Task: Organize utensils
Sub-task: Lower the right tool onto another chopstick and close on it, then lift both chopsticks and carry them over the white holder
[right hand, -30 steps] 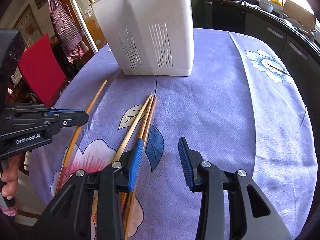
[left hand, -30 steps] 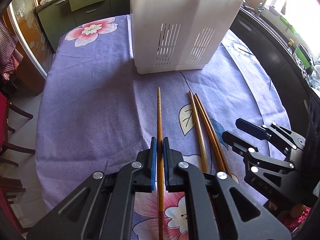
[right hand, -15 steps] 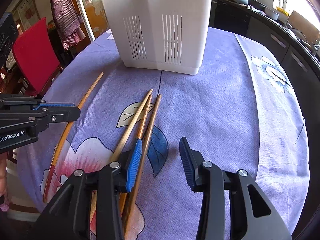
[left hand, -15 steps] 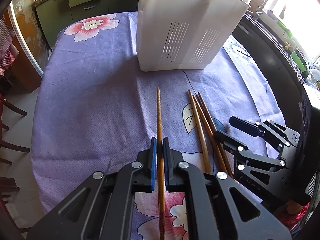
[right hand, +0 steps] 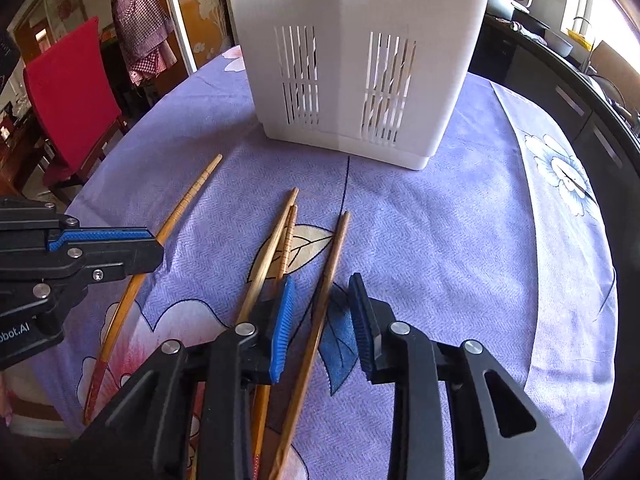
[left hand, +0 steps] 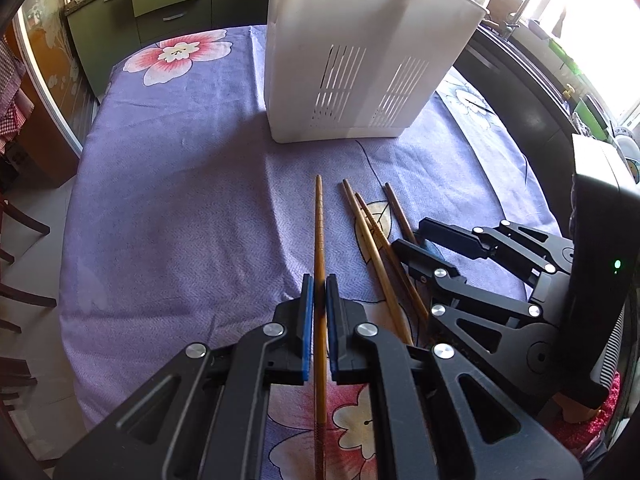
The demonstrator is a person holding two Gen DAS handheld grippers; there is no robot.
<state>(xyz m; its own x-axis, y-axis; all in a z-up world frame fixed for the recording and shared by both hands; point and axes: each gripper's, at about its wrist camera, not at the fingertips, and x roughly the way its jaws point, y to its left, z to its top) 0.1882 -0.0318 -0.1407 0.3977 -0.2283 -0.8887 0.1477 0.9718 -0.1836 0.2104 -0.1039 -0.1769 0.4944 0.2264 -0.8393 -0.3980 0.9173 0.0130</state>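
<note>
My left gripper (left hand: 319, 288) is shut on an orange-brown chopstick (left hand: 319, 232) that points toward the white slotted utensil holder (left hand: 360, 60). Three more wooden chopsticks (left hand: 376, 240) lie to its right on the purple cloth. My right gripper (right hand: 322, 304) is open and low over the cloth; the rightmost chopstick (right hand: 332, 256) runs between its blue pads, untouched by them as far as I can see. The other two chopsticks (right hand: 276, 240) lie just left of its left finger. The left gripper also shows in the right wrist view (right hand: 156, 248), with its chopstick (right hand: 188, 200).
The utensil holder (right hand: 360, 60) stands at the middle back of the round table with its purple floral cloth (left hand: 180, 184). A red chair (right hand: 68, 92) stands to the left. Dark kitchen counters (right hand: 560, 92) run along the right.
My right gripper has moved forward and left, so the rightmost chopstick now lies between its open fingers. Both views have drawn closer to the holder. The left gripper keeps its grip.
</note>
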